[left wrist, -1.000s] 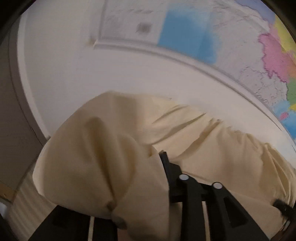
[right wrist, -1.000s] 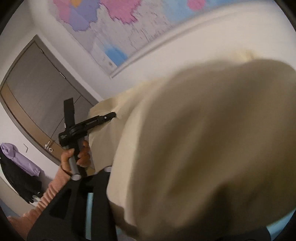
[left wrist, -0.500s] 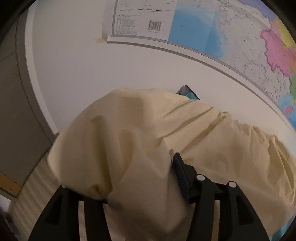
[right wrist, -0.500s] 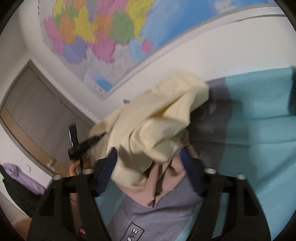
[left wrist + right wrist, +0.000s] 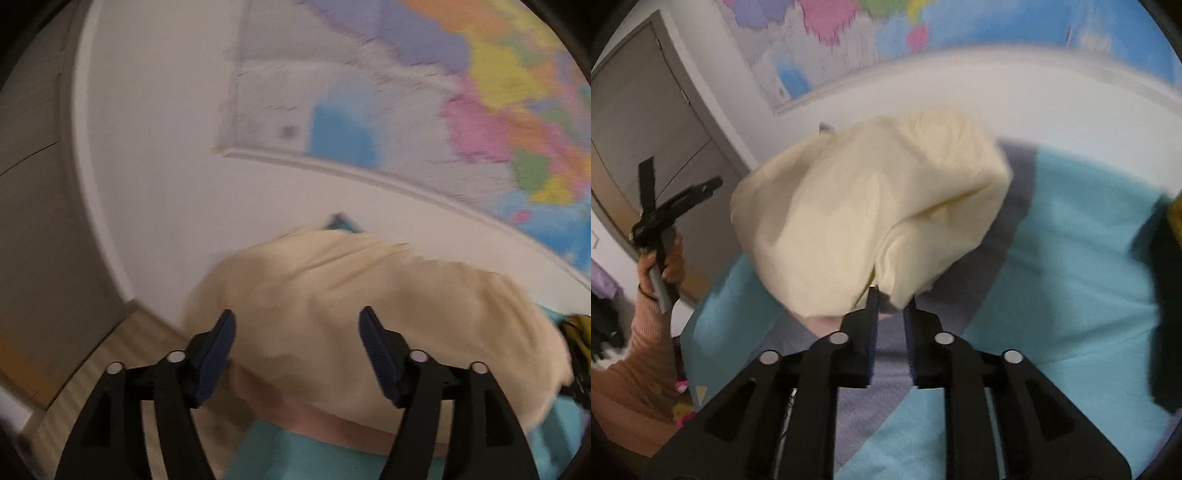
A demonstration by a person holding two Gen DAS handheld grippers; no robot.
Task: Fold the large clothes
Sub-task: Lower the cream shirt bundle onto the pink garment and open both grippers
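Your left gripper (image 5: 297, 328) is opening, jaws wide, with nothing pinched between them. The cream garment (image 5: 369, 325) is heaped just ahead of it on the teal bed (image 5: 1071, 258). Your right gripper (image 5: 889, 301) is closing, its fingers nipping the garment's near edge. Beyond, a white wall (image 5: 166, 147) carries a coloured map (image 5: 480, 110); a door (image 5: 635, 110) stands off to the left.

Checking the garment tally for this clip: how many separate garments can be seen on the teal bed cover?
3, perhaps more hidden: cream garment heaped on the teal bed cover; grey garment beneath it, near the right gripper; dark-and-yellow one at the right edge.
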